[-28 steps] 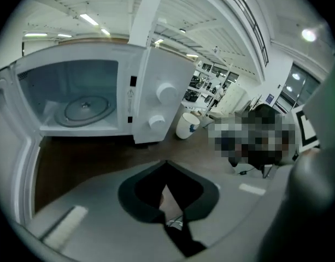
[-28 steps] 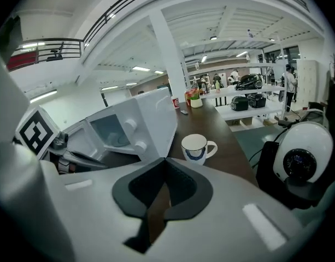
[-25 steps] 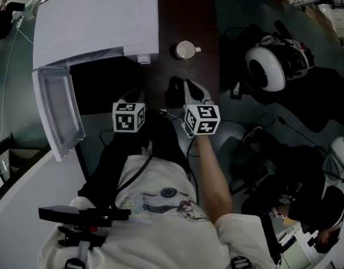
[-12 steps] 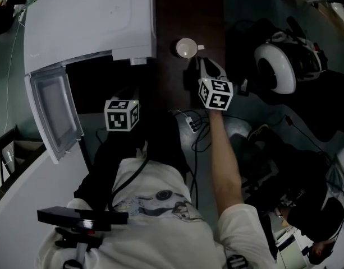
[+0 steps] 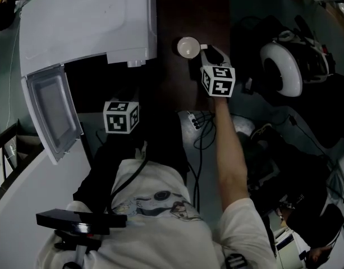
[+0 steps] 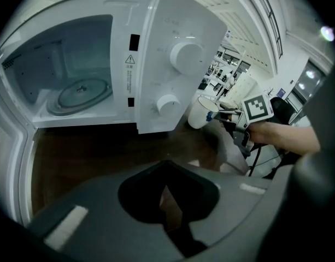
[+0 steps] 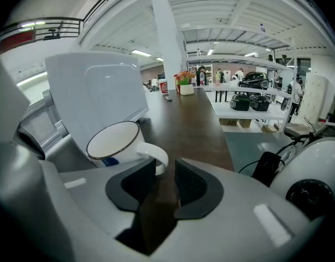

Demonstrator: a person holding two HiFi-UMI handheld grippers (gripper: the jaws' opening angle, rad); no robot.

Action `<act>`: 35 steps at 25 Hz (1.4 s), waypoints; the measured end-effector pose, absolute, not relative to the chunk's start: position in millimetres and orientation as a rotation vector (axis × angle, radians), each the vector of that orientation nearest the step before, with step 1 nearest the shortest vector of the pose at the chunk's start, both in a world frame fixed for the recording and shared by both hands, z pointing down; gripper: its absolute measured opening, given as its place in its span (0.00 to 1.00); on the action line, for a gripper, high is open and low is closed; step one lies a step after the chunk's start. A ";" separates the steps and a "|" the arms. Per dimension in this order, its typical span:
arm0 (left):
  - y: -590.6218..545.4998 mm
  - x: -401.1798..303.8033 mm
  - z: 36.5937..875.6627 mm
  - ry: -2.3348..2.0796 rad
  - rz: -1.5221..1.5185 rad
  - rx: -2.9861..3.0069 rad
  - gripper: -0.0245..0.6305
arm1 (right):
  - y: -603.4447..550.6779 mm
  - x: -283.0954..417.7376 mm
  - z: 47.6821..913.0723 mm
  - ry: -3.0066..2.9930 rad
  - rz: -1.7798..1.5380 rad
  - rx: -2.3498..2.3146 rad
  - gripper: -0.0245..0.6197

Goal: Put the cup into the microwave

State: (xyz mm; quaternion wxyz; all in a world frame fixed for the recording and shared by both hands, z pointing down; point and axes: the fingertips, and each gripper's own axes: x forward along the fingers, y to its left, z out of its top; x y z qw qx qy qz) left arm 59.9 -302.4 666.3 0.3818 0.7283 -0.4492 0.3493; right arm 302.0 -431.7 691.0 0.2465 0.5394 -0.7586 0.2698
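1. A white cup with a thin dark rim, a loop handle and a blue mark on its side stands upright and empty. It is at upper centre of the head view, on a dark table, just right of the microwave.
2. The microwave door stands open at left.
3. The right gripper has its jaws apart and opening. The cup's handle sits at their tips, ungripped.
4. The left gripper has its jaws together, empty.

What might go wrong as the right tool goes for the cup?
The right tool, jaws opening, has only the handle of the cup ahead, toward its left pad. Closing off-centre may shove the cup against the microwave. A grip on the handle alone may let the cup tilt while carried round to the opening.
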 end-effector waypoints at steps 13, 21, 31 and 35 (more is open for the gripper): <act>-294.5 47.5 672.7 -1.152 0.924 1.833 0.04 | -437.7 293.4 689.6 -2.125 0.660 1.521 0.10; -293.8 40.0 668.7 -1.163 0.895 1.843 0.04 | -422.6 295.5 688.9 -2.085 0.794 1.603 0.10; -285.1 26.1 651.1 -1.187 0.814 1.862 0.04 | -380.5 267.6 645.3 -2.101 0.794 1.628 0.10; -279.2 14.4 636.7 -1.212 0.768 1.871 0.04 | -352.5 243.2 623.4 -2.113 0.816 1.627 0.10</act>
